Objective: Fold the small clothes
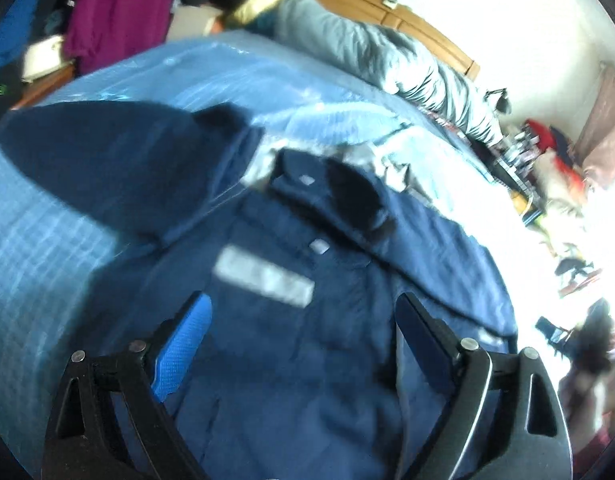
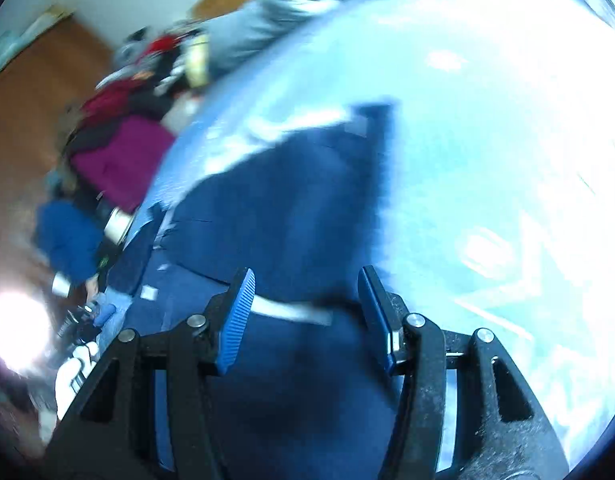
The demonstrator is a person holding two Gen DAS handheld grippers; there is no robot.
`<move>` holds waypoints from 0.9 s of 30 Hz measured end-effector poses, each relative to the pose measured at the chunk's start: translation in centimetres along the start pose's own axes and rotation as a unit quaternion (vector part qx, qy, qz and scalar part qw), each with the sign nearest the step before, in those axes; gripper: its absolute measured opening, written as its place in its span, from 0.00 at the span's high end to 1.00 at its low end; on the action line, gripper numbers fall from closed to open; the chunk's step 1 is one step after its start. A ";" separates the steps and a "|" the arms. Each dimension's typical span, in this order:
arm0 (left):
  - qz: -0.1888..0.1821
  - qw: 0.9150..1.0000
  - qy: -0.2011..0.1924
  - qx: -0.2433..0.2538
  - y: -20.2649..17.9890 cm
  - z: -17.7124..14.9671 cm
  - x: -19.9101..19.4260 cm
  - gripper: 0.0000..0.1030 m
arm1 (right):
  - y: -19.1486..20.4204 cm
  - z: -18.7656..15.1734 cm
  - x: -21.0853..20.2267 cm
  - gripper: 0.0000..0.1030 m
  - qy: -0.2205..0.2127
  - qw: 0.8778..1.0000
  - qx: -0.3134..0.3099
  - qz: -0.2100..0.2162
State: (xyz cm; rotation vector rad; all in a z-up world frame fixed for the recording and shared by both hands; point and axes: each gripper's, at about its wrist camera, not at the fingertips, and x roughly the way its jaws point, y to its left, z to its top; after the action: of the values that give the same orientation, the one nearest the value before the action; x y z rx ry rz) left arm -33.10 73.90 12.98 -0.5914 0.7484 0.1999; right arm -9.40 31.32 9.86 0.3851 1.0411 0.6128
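A bed (image 1: 243, 76) with a light blue cover fills most of both views. A grey duvet (image 1: 371, 48) lies bunched along its far side, in front of a wooden headboard (image 1: 391, 12). Beside the bed, a magenta garment (image 1: 119, 12) sits in a pile of other clothes.

The navy shirt (image 1: 291, 344) lies spread on the bed cover, directly under both grippers. In the left wrist view its collar (image 1: 307, 184) points away from the camera, one sleeve (image 1: 107, 156) stretches out to the left, and the front shows a white rectangular print (image 1: 263, 276). The print is too blurred to read. Two small pale tags, one at the collar and one a little below it, are also not readable.

The left gripper (image 1: 303, 344) is above the chest of the shirt; its fingers (image 1: 179, 352) stand wide apart and hold nothing. The right gripper (image 2: 307, 320) is above the shirt too, close to the fabric, with its blue fingers (image 2: 237, 320) also wide apart and empty. In the right wrist view a white stripe (image 2: 291, 310) of the print crosses between them, blurred as well.
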 end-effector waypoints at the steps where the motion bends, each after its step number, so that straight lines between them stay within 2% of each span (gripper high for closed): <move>1: -0.016 1.000 0.001 -0.005 -0.1 0.6 0.7 0.15 | -0.5 -0.4 -0.6 0.48 -0.005 1.000 0.000 -0.009; 2: -0.026 1.000 0.005 -0.007 -0.2 1.3 1.6 0.17 | -0.8 -0.6 -0.7 0.48 -0.009 1.000 -0.007 -0.018; 4: -0.038 0.999 0.018 -0.010 -0.3 2.4 3.4 0.30 | -0.4 -0.8 -0.8 0.51 -0.011 0.999 -0.024 -0.024; 5: -0.040 0.999 0.027 -0.012 -0.4 2.8 4.3 0.32 | -0.4 -0.8 -0.4 0.55 -0.008 0.999 -0.034 -0.028; 6: -0.042 0.998 0.037 -0.015 -0.5 3.2 5.1 0.33 | 0.0 -0.7 0.0 0.58 -0.003 0.998 -0.050 -0.036; 10: -0.048 0.996 0.066 -0.024 -0.7 4.0 7.6 0.34 | 1.1 -0.3 1.3 0.58 0.007 0.992 -0.110 -0.055; 11: -0.048 0.996 0.070 -0.026 -0.8 4.0 7.9 0.34 | 0.2 -0.7 2.1 0.58 0.006 0.991 -0.124 -0.056; 14: -0.041 0.996 0.073 -0.031 -0.7 3.9 8.4 0.34 | 1.1 -0.6 3.2 0.53 0.019 0.984 -0.164 -0.070; 16: -0.037 0.996 0.075 -0.032 -0.6 3.5 8.6 0.34 | 0.9 -1.0 4.1 0.53 0.031 0.979 -0.188 -0.075; 17: -0.035 0.996 0.077 -0.033 -0.5 3.4 8.7 0.34 | 0.6 -1.2 4.7 0.57 0.038 0.976 -0.196 -0.085; 18: -0.034 0.996 0.079 -0.034 -0.4 3.3 9.0 0.34 | 0.4 -1.4 5.4 0.88 0.047 0.975 -0.199 -0.090; 19: -0.033 0.996 0.080 -0.036 -0.4 3.3 9.3 0.34 | 0.0 -1.6 5.7 0.95 0.054 0.975 -0.192 -0.093; 22: -0.035 0.995 0.079 -0.041 -0.3 3.3 9.3 0.34 | -3.1 -1.8 3.7 0.97 0.019 0.990 -0.128 -0.048; 23: -0.038 0.995 0.077 -0.042 -0.3 3.3 9.3 0.34 | -3.4 -2.0 4.1 0.97 0.022 0.993 -0.114 -0.036; 27: -0.037 0.995 0.077 -0.054 0.1 3.7 10.5 0.33 | -3.2 -2.3 5.0 0.97 0.033 0.991 -0.122 -0.036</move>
State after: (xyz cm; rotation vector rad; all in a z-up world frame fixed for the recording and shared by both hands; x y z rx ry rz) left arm -23.40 75.77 7.88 -0.7418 0.8664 0.1278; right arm -8.72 32.04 3.53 0.1130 1.0248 0.6835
